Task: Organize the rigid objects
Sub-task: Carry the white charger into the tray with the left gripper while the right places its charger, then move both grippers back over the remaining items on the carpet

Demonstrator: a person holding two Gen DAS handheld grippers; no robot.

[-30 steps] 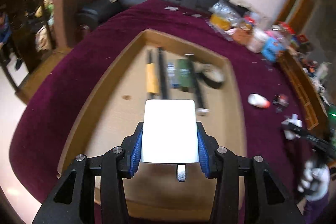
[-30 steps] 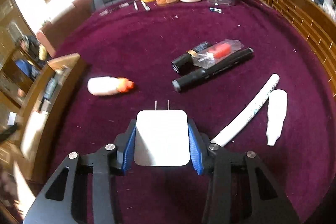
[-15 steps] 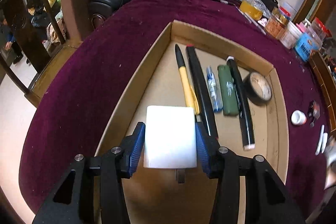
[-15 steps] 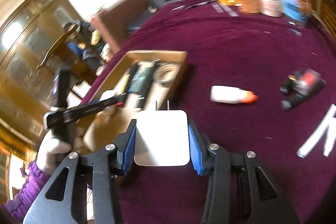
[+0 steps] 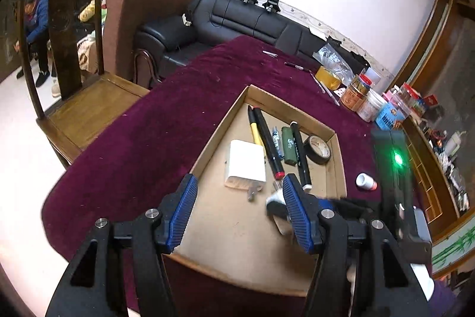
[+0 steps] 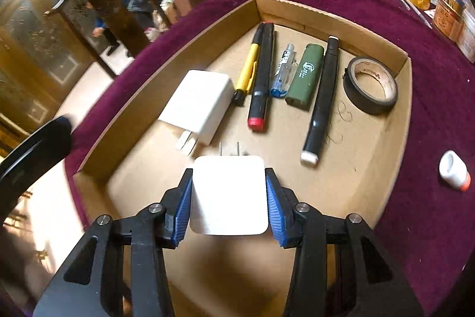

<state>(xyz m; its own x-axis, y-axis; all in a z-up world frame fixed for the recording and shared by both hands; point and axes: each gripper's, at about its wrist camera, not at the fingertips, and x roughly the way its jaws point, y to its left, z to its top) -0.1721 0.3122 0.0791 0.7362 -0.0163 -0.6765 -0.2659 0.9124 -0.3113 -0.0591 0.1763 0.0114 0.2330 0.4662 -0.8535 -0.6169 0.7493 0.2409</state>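
A shallow cardboard tray (image 5: 225, 121) (image 6: 184, 40) lies on the purple cloth. A white charger (image 5: 246, 161) (image 6: 197, 106) lies flat in it, left of a row holding a yellow pen (image 6: 248, 70), black markers (image 6: 262, 76), a green lighter (image 6: 305, 76) and a black tape roll (image 6: 371, 85). My left gripper (image 5: 237, 210) hangs above the tray's near part, its jaws opening with nothing between them. My right gripper (image 6: 228, 198) is shut on a second white charger (image 6: 228, 195), prongs forward, just over the tray floor. The right gripper's body (image 5: 389, 168) shows in the left view.
A small white bottle with an orange cap (image 6: 452, 170) (image 5: 366, 181) lies on the cloth right of the tray. Jars and packets (image 5: 371, 100) crowd the table's far right. A wooden chair (image 5: 68, 85) stands at the left edge, a black sofa (image 5: 237, 20) behind.
My left gripper let go of the white charger, which now lies in the tray, and drew back and up. My right gripper carried its charger leftwards across the cloth to over the tray.
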